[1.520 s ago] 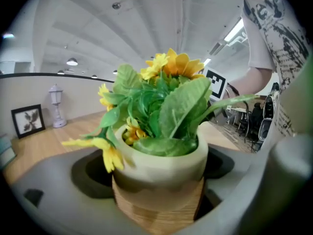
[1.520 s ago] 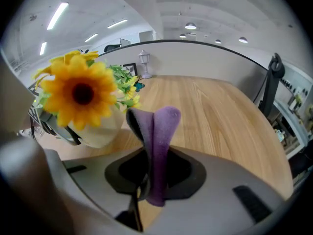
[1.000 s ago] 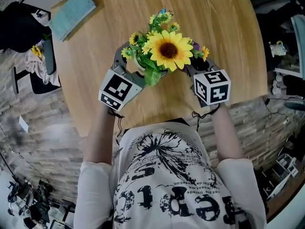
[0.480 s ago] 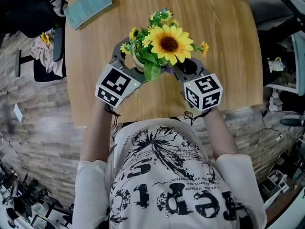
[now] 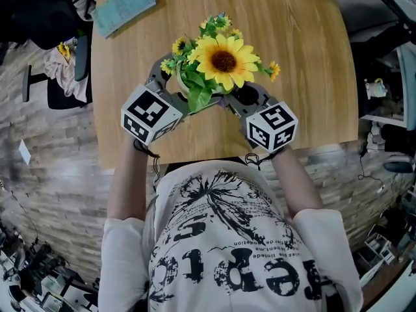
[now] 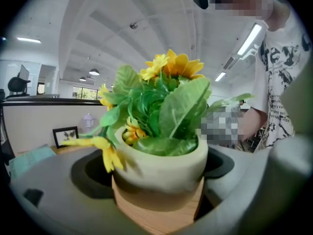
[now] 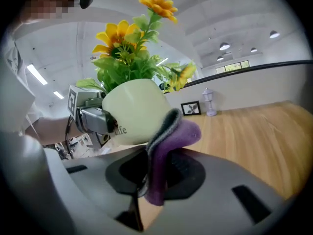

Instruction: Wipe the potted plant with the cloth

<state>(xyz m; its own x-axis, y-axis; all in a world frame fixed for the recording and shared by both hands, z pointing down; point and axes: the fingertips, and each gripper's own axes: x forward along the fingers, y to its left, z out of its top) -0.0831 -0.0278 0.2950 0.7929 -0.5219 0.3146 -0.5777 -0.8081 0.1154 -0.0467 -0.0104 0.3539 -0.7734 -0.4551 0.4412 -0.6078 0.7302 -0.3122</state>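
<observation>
The potted plant [image 5: 223,60], a big sunflower and green leaves in a pale green pot [image 6: 161,165], stands near the front of the round wooden table [image 5: 312,57]. My left gripper [image 5: 170,83] grips the pot from the left, one jaw on each side of it [image 6: 156,180]. From the right, my right gripper [image 5: 244,96] is shut on a purple and grey cloth [image 7: 166,148]. The cloth's upper fold presses against the pot's side [image 7: 132,111]. In the head view the leaves hide the pot and the cloth.
A teal notebook [image 5: 125,8] lies at the table's far left. A small picture frame [image 7: 190,108] and a small lamp [image 7: 209,102] stand at the far edge. An office chair [image 5: 65,70] stands on the floor to the left. The person's torso is close to the near edge.
Both grippers and the plant have shifted slightly left and nearer to the person in the head view. The right gripper has edged closer to the pot. Both holds are unchanged.
</observation>
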